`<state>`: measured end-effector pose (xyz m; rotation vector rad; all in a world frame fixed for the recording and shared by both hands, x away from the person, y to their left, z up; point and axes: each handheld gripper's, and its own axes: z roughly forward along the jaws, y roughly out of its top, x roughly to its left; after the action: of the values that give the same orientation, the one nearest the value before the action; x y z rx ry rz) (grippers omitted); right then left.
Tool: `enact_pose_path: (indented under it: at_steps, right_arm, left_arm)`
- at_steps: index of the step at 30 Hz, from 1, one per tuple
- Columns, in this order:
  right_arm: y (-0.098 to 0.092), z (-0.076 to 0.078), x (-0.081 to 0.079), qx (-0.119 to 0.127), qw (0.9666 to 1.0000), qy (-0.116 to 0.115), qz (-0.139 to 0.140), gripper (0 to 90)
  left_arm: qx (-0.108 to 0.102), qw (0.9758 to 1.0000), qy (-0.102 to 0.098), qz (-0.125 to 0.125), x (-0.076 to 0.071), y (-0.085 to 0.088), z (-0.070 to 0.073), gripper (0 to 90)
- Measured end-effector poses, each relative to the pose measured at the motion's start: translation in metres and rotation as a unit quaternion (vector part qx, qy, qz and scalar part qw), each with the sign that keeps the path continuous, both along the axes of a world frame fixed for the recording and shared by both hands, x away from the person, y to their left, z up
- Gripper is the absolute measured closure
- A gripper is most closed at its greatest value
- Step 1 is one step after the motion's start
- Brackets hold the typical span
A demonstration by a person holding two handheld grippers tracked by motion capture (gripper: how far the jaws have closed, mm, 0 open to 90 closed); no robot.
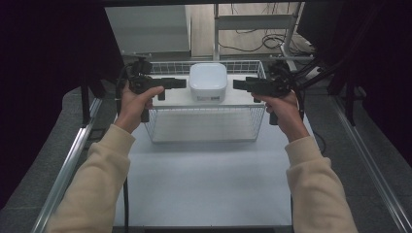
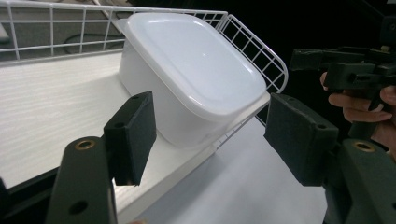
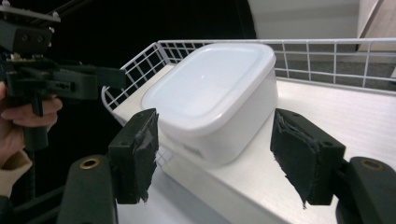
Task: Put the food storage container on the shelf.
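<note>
Both grippers line up level on the tub [image 1: 208, 81], which sits on the shelf [image 1: 177, 98] of the wire rack [image 1: 204, 127] at upper centre of the high view: left gripper [image 1: 182, 83] on its left, right gripper [image 1: 236, 84] on its right, jaws wide apart, nothing held, neither touching it. This looks like the approach to a two-handed lift. Next, each should slide inward until the tub's walls sit between the pads [image 2: 135, 133], then close evenly on both sides together so it doesn't skid along the shelf.
</note>
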<state>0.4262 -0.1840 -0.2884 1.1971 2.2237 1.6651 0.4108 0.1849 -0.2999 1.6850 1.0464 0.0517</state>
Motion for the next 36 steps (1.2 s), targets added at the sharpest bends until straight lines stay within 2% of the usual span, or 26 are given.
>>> enact_pose_path:
  at_steps: [5, 8, 9, 10, 14, 17, 18, 19, 23, 25, 30, 31, 32, 34, 36]
  right_arm:
    - [-0.01, -0.008, -0.016, -0.005, 0.9998, -0.014, 0.009, 31.8]
    - [-0.014, -0.012, -0.023, -0.005, 0.9998, -0.019, 0.008, 31.8]
    - [-0.019, -0.016, -0.032, -0.006, 0.9996, -0.027, 0.007, 31.6]
    - [-0.019, -0.016, -0.032, -0.006, 0.9996, -0.027, 0.007, 31.6]
    - [-0.028, -0.023, -0.06, -0.016, 0.9984, -0.055, 0.0, 31.3]
    - [-0.034, -0.031, -0.08, -0.027, 0.997, -0.072, -0.005, 30.7]
    - [-0.039, -0.038, -0.091, -0.032, 0.9966, -0.077, -0.005, 30.5]
    - [-0.039, -0.038, -0.091, -0.032, 0.9966, -0.077, -0.005, 30.5]
    - [-0.05, -0.057, -0.11, -0.04, 0.996, -0.079, -0.008, 29.9]
    - [-0.054, -0.068, -0.118, -0.044, 0.9962, -0.075, -0.008, 29.8]
    - [-0.06, -0.103, -0.134, -0.061, 0.9968, -0.051, -0.007, 29.3]
    - [-0.061, -0.12, -0.139, -0.073, 0.9966, -0.037, -0.01, 29.1]
    - [-0.061, -0.12, -0.139, -0.073, 0.9966, -0.037, -0.01, 29.1]
    - [-0.061, -0.137, -0.142, -0.084, 0.996, -0.026, -0.014, 29.0]
    - [-0.063, -0.154, -0.144, -0.088, 0.9959, -0.015, -0.016, 29.0]
  left_arm:
    - [0.011, 0.9998, -0.019, 0.001, -0.019, 0.001, -0.001, 32.2]
    - [0.017, 0.9994, -0.031, 0.0, -0.035, 0.003, -0.003, 32.0]
    - [0.022, 0.9991, -0.037, 0.0, -0.042, 0.004, -0.005, 31.6]
    - [0.027, 0.9987, -0.043, 0.001, -0.048, 0.005, -0.007, 31.6]
    - [0.055, 0.9964, -0.064, 0.009, -0.075, 0.011, -0.018, 29.8]
    - [0.071, 0.9949, -0.072, 0.005, -0.093, 0.014, -0.033, 28.8]
    - [0.075, 0.9948, -0.068, 0.005, -0.099, 0.014, -0.04, 28.1]
    - [0.079, 0.9946, -0.068, 0.002, -0.104, 0.015, -0.047, 28.1]
    - [0.093, 0.9939, -0.06, 0.008, -0.12, 0.02, -0.08, 27.7]
    - [0.096, 0.9942, -0.046, 0.011, -0.125, 0.023, -0.097, 27.5]
    - [0.106, 0.9941, -0.015, 0.02, -0.133, 0.031, -0.135, 27.4]
    - [0.11, 0.9937, -0.014, 0.021, -0.135, 0.032, -0.139, 27.4]
    - [0.113, 0.9933, -0.012, 0.023, -0.137, 0.033, -0.145, 27.4]
    - [0.109, 0.9937, -0.003, 0.026, -0.14, 0.035, -0.156, 27.4]
    - [0.116, 0.9929, 0.009, 0.023, -0.142, 0.036, -0.165, 27.3]
